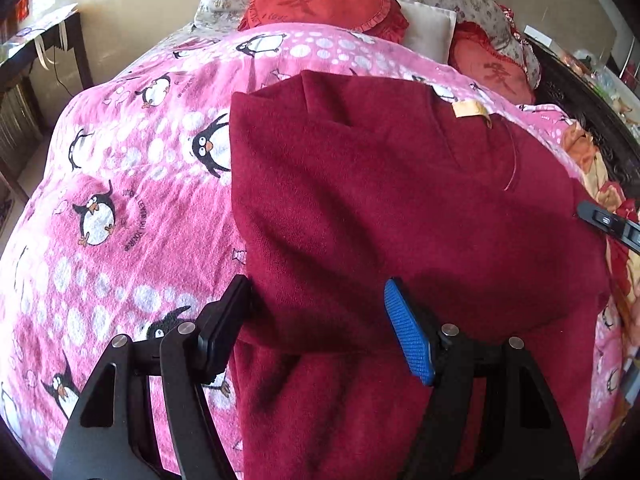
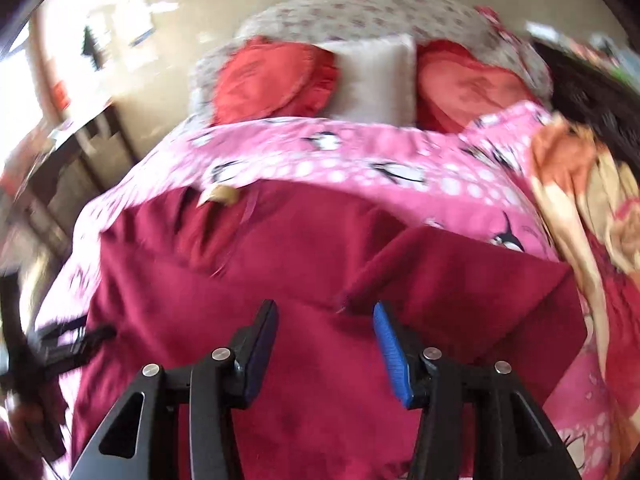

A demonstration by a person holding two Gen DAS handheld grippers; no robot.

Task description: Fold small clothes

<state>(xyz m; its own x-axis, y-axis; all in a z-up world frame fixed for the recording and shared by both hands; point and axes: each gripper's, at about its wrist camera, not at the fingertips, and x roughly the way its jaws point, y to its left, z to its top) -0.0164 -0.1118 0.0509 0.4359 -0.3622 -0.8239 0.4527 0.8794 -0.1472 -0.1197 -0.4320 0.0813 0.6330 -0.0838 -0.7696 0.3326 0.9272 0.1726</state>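
A dark red fleece garment (image 1: 380, 208) lies spread on a pink penguin blanket (image 1: 120, 200), with a tan label (image 1: 468, 109) near its far edge. My left gripper (image 1: 318, 292) is open, its jaws wide apart over the garment's near left part, where a fold of cloth bulges between them. In the right wrist view the same garment (image 2: 280, 248) has a flap folded over at the right (image 2: 460, 276). My right gripper (image 2: 326, 312) is open above the garment's near middle, holding nothing. The left gripper shows blurred at the left edge (image 2: 60, 344). One of the right gripper's fingers (image 1: 608, 222) shows at the right edge of the left wrist view.
Two red round cushions (image 1: 320, 0) (image 1: 492, 68) and a white pillow (image 1: 428, 28) lie at the head of the bed. An orange patterned cloth (image 2: 580, 184) lies at the right side. A dark table (image 1: 36, 52) stands at the left, dark furniture (image 1: 580, 92) at the right.
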